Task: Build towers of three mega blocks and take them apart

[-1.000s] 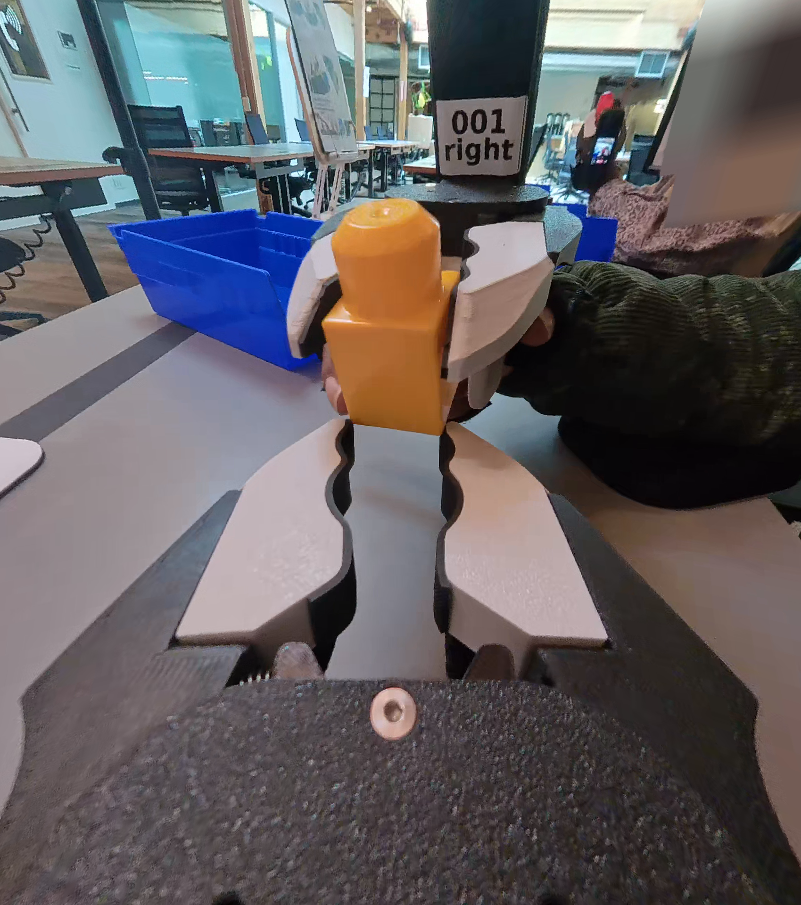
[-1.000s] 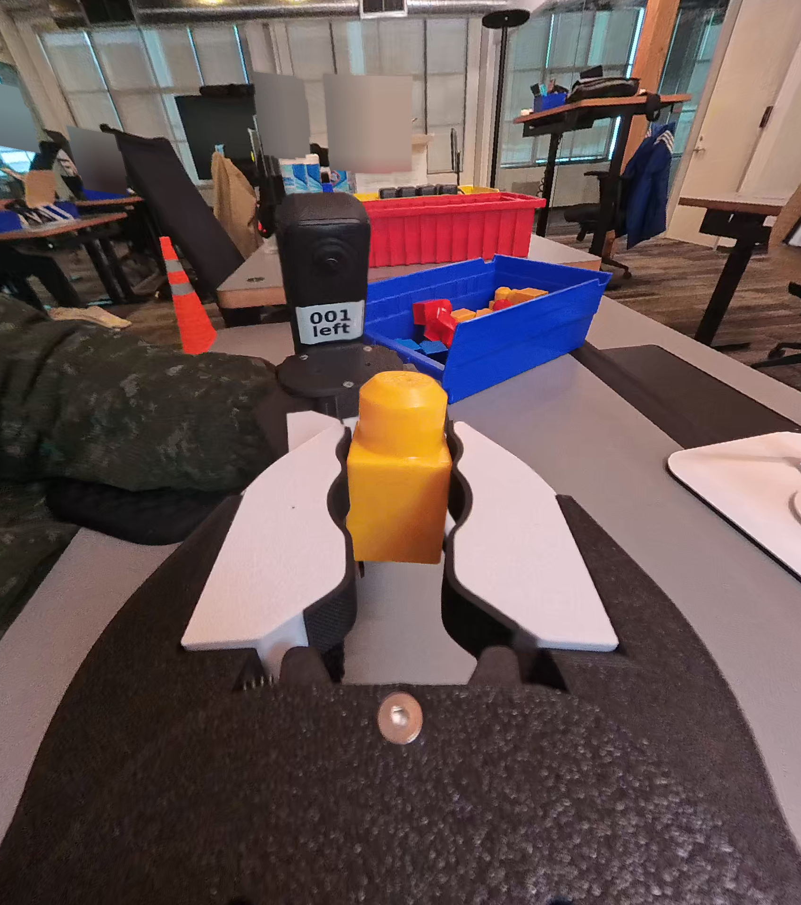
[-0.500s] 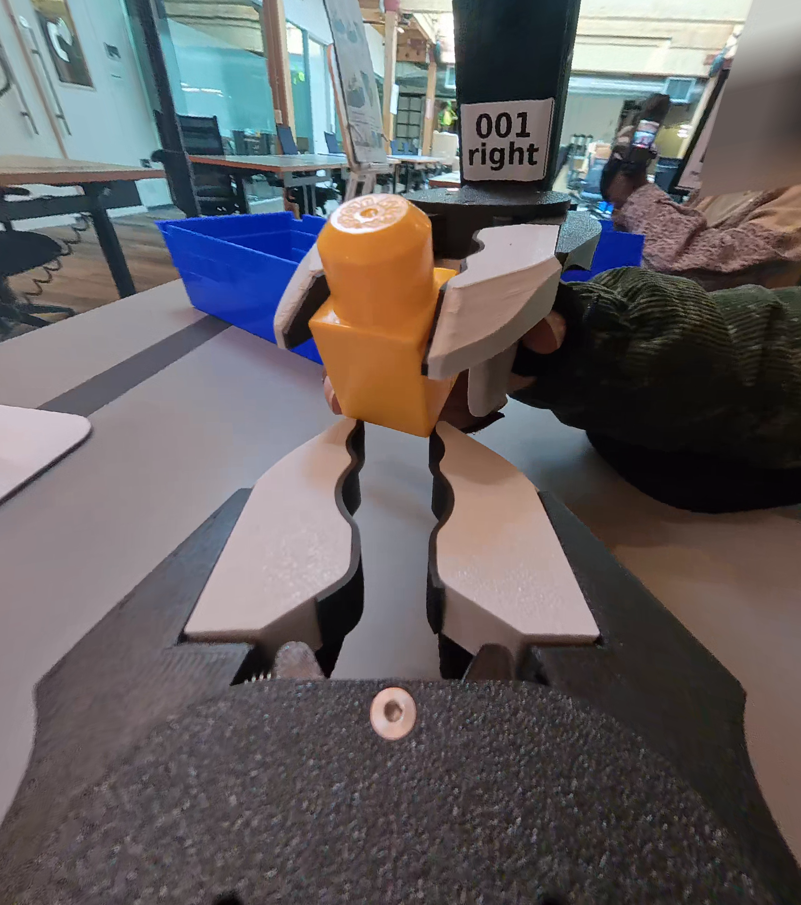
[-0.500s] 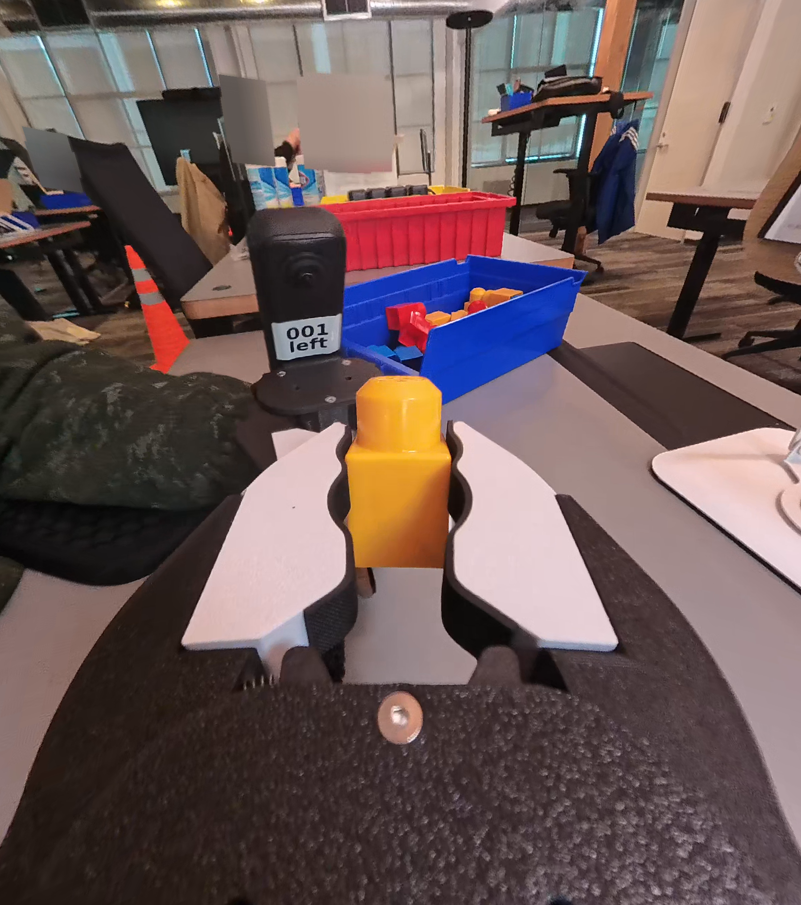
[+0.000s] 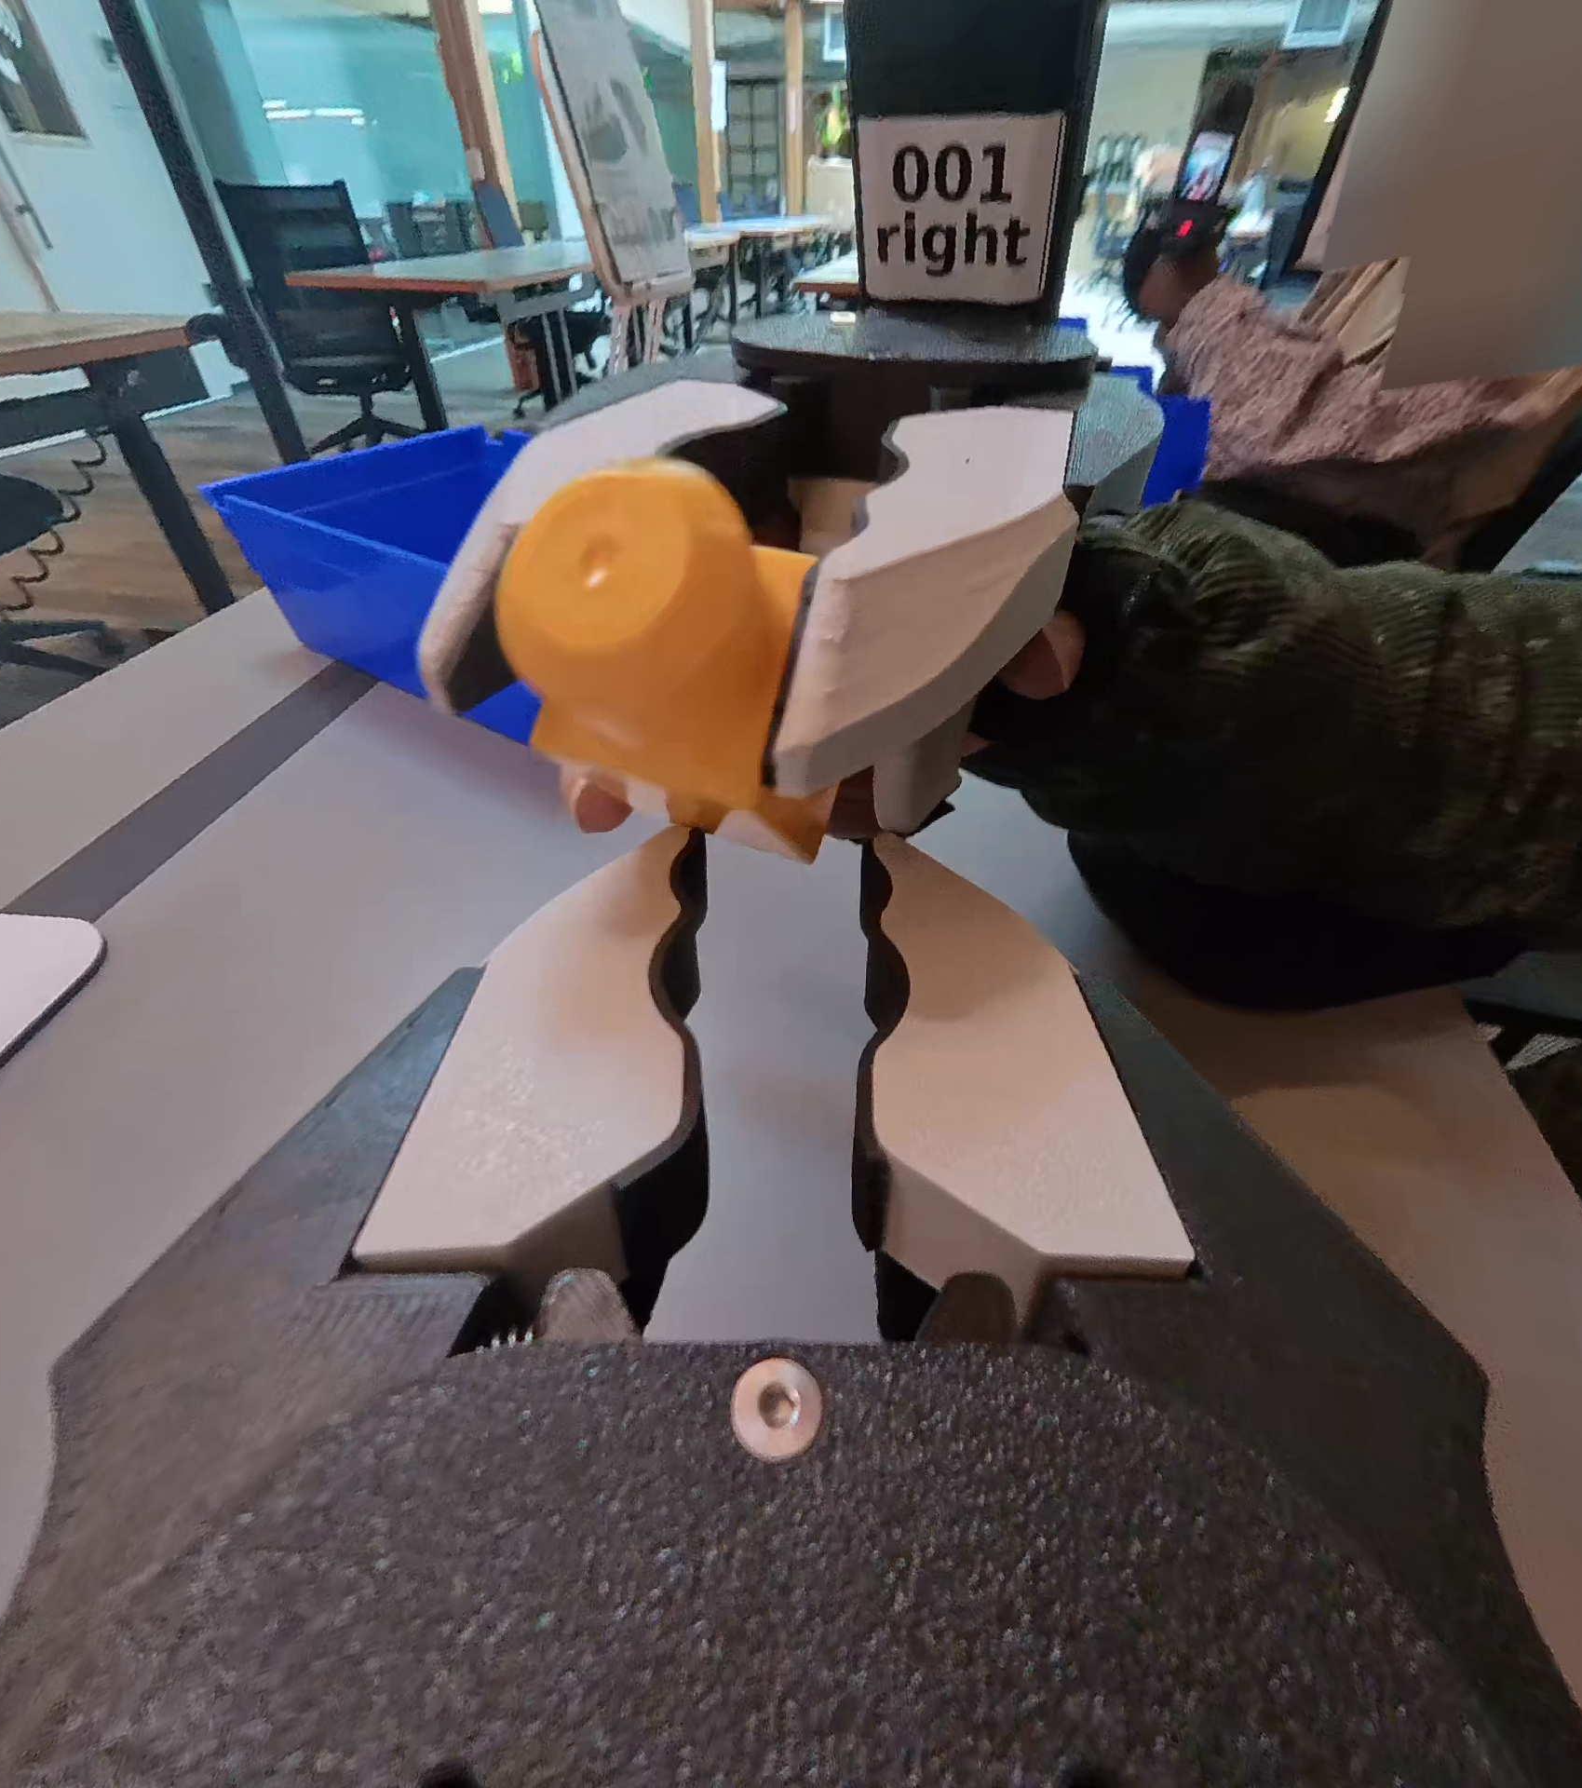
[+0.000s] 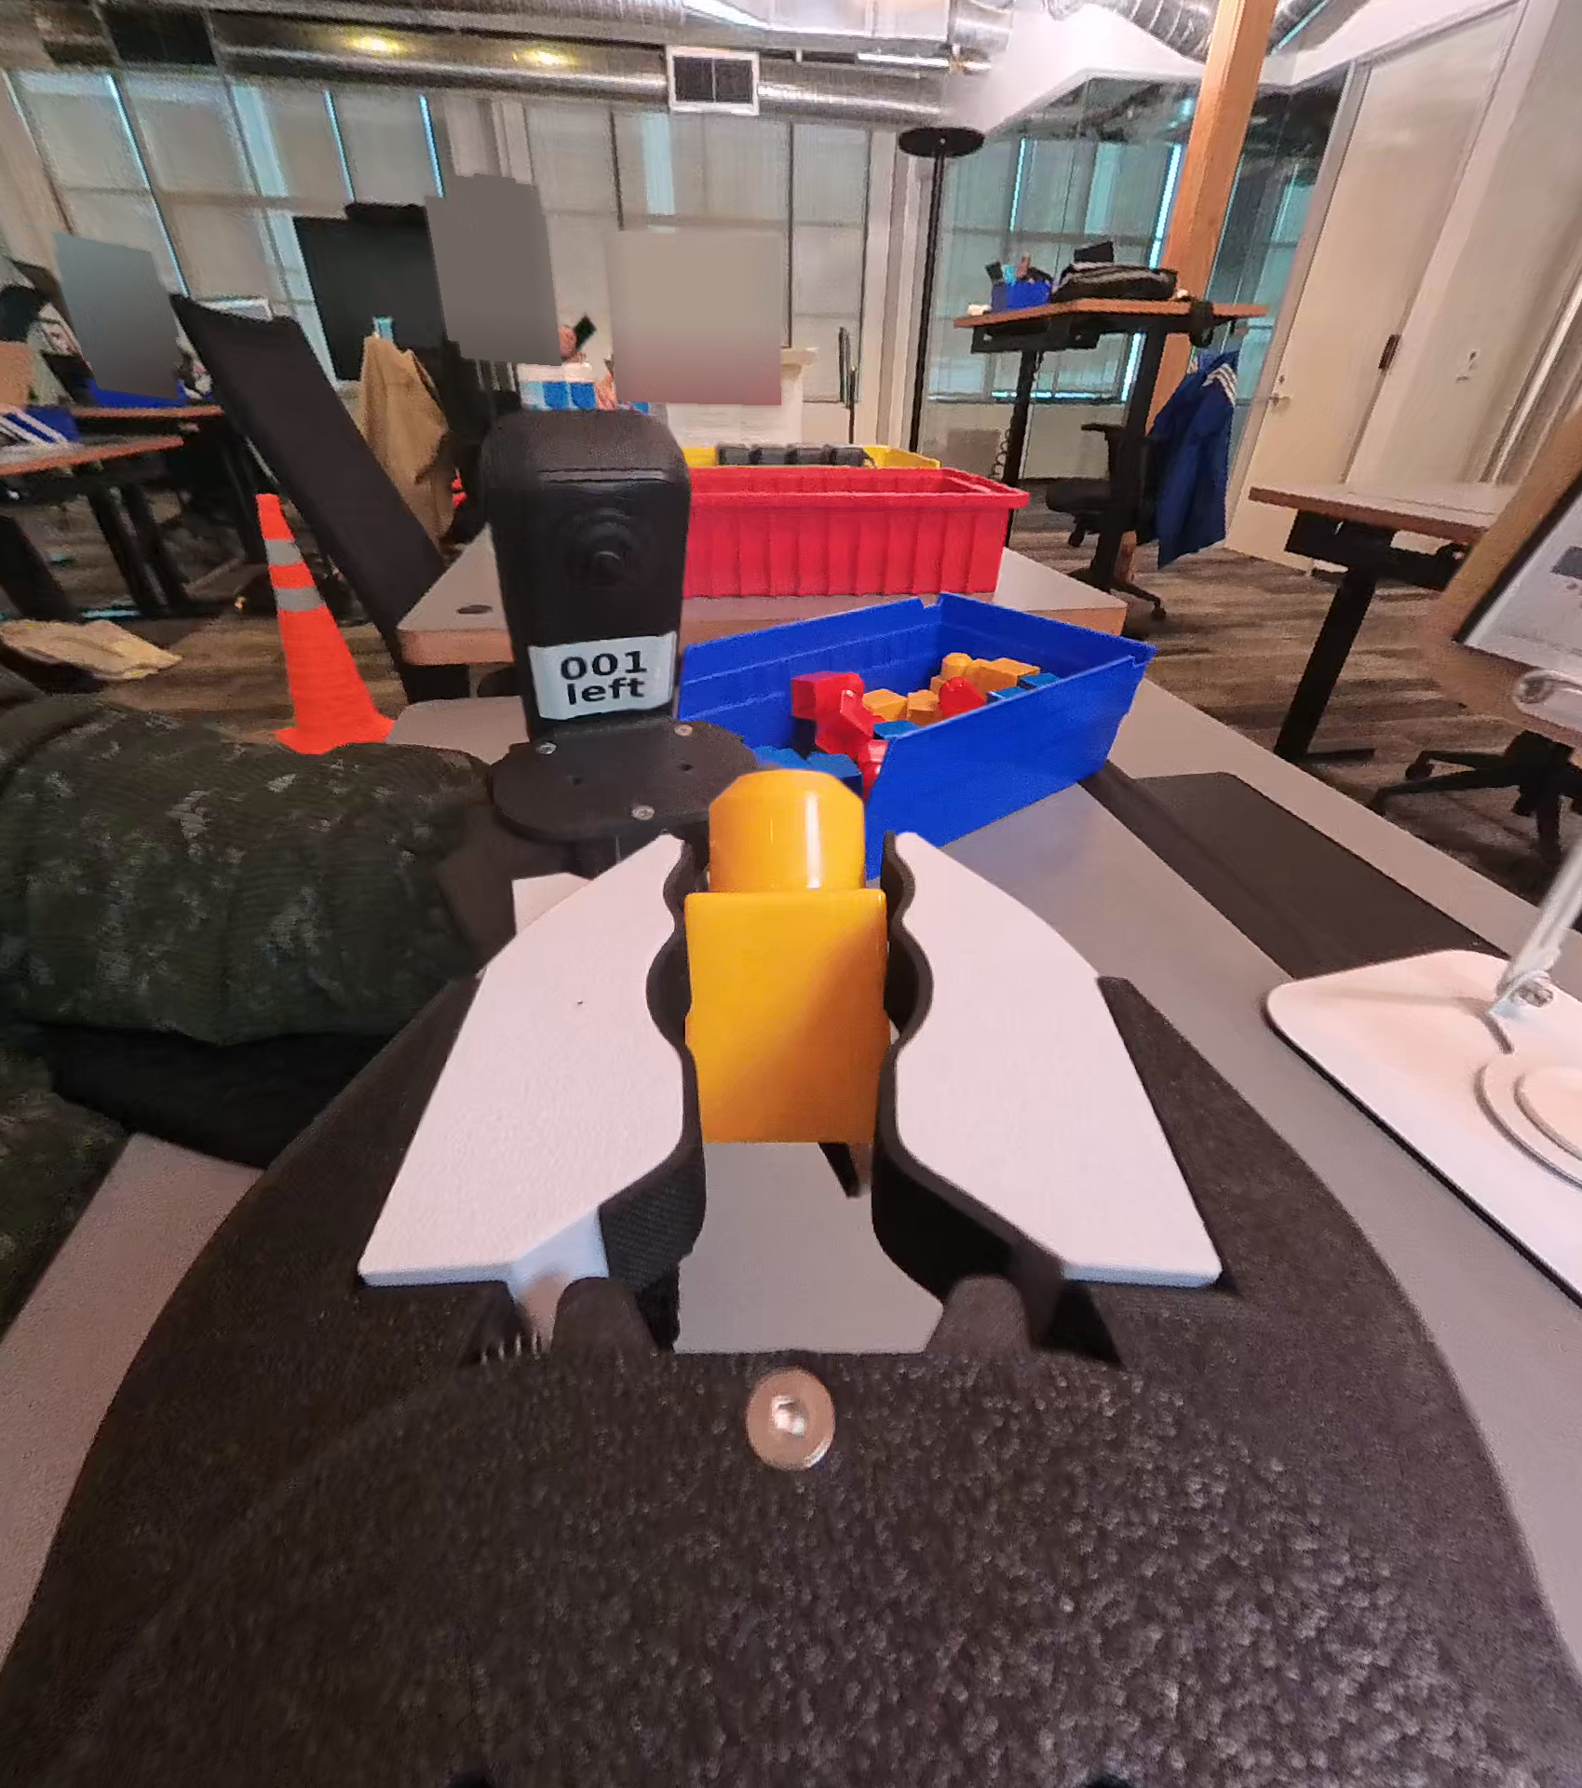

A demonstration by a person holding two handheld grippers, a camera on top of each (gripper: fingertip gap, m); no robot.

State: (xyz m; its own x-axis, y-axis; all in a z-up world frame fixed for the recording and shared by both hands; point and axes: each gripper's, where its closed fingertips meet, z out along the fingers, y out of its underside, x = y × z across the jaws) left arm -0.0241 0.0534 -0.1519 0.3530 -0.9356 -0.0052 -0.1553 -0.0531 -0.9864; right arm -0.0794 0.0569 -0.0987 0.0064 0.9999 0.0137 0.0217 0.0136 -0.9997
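The orange block [image 6: 787, 1006] sits clamped between the right tongs [image 6: 789, 871] — lifted off the bench [image 6: 1038, 851], its stud tipped toward the left tongs [image 5: 777, 851], which gape empty just below it.

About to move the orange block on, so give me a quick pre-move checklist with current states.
1. Right hand-held gripper shut on the orange block: ok.
2. Block clear of the table: ok, it is held in the air.
3. Block upright: not ok, in the left wrist view its stud tips toward the camera.
4. Left hand-held gripper empty, fingers apart: ok.
5. Blue bin holds more blocks: ok.
6. A tower to stack onto: cannot tell, none in view.
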